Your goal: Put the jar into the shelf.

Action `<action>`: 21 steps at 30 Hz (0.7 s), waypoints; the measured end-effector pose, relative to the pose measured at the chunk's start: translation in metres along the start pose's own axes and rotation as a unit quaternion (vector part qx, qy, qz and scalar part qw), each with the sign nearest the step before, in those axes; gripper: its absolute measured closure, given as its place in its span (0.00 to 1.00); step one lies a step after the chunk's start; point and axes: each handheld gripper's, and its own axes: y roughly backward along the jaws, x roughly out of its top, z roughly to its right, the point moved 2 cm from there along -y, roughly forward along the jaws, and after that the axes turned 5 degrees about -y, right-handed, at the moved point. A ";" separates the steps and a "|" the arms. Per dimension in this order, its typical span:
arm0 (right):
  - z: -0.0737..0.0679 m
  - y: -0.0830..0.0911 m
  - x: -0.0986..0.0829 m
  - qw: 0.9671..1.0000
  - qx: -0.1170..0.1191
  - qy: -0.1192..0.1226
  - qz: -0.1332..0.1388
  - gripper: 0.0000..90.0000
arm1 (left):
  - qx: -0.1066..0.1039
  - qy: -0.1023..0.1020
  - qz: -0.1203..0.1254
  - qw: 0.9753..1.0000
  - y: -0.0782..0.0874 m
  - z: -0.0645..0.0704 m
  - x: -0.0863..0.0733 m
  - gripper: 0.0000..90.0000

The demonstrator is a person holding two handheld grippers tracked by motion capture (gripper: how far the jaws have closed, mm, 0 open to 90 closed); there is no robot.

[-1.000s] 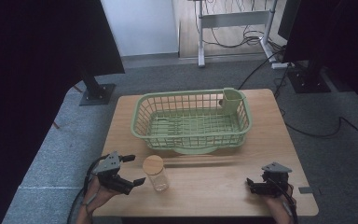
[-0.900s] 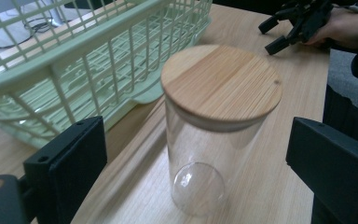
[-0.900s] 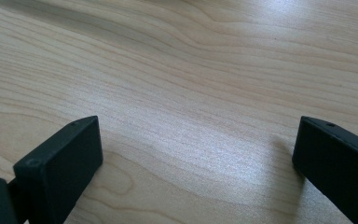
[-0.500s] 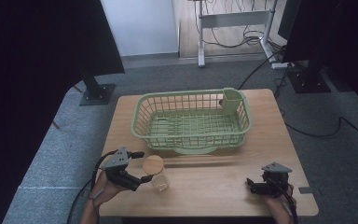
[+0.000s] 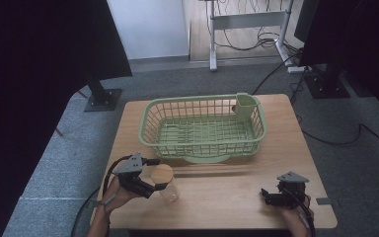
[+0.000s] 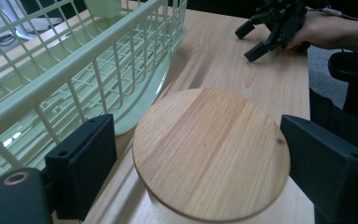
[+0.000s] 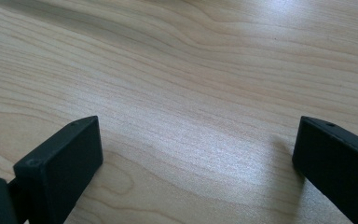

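While the left gripper (image 5: 154,186) reaches in from the table's (image 5: 227,197) near left with jaws spread either side of the jar (image 5: 164,181), not gripping, the right gripper (image 5: 269,195) rests open at near right; the lid (image 6: 210,151) hides the jar's body

A clear glass jar (image 5: 168,186) is standing upright on the wooden table (image 5: 227,197), near its front edge and left of the middle. A round, pale wooden lid (image 5: 161,174) is sitting flat on its mouth, closing it; the grain is running in straight lines across the disc, and a small dark speck is showing near one edge in the left gripper view (image 6: 210,151). The jar is standing just in front of the green wire dish basket (image 5: 205,127), close to its front left corner but apart from it. Whether the jar is holding anything cannot be told.
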 end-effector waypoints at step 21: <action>0.000 0.000 0.000 1.000 0.001 0.001 0.000 0.01 | -0.013 -0.020 0.008 1.000 -0.005 0.000 0.006 0.26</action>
